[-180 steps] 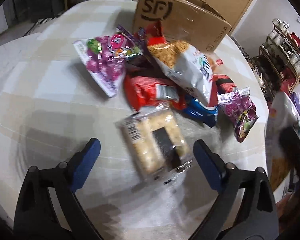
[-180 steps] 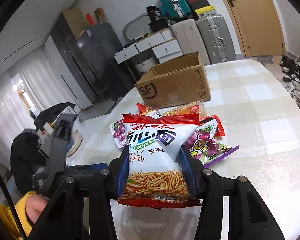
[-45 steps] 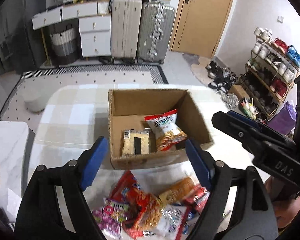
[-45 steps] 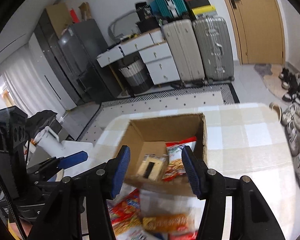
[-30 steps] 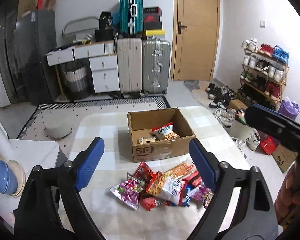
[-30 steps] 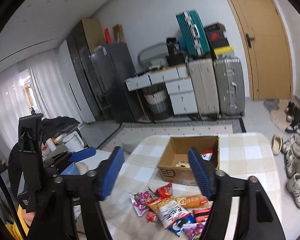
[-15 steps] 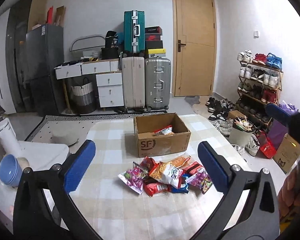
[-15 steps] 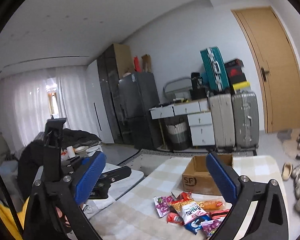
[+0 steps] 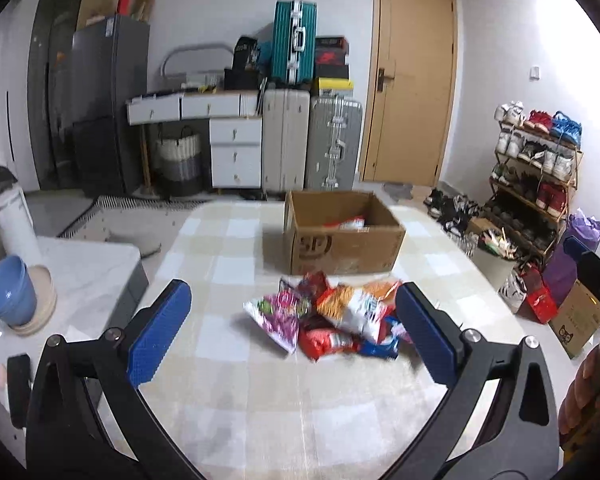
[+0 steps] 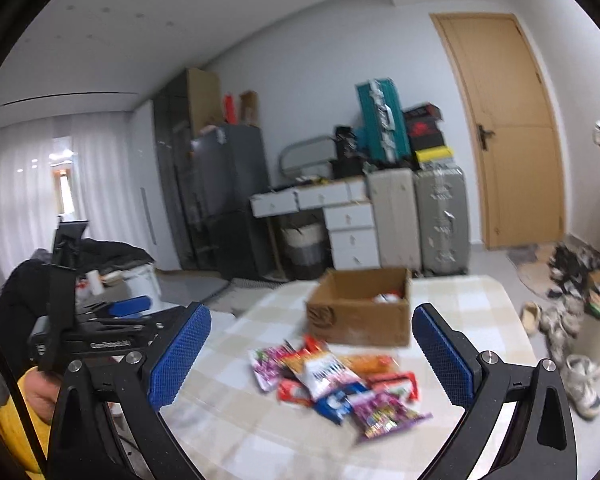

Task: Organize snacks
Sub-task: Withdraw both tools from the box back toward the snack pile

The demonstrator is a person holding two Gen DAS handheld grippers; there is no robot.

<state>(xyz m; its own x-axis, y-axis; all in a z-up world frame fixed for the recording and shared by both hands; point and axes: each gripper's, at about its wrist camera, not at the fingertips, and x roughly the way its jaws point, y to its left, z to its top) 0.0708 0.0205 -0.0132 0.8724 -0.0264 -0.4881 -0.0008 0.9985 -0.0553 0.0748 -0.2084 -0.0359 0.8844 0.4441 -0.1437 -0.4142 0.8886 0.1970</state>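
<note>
Snack packets, one loose heap, assorted: a purple-and-pink bag at the left edge in the left wrist view, a white-and-orange bag on top, a red packet and a blue packet toward the near side; in the right wrist view a purple packet lies nearest the camera; print is too blurred to read. The heap lies on the checked counter, just in front of the cardboard box and apart from it. Box: brown, open at the top, logo on the near face, standing toward the far side of the counter; at least one red-and-white packet shows inside. Left hand-held gripper: released, blue pads spread wide, nothing between them, hanging above the near counter with the heap seen in the gap. Right hand-held gripper: likewise released, pads wide apart and empty, likewise short of the heap; its blue tip also shows at the right edge of the left wrist view, with fingers of the hand below it. Surroundings: blue bowl on a white side surface to the left, suitcases and white drawers against the far wall, wooden door, shoe rack to the right.
</note>
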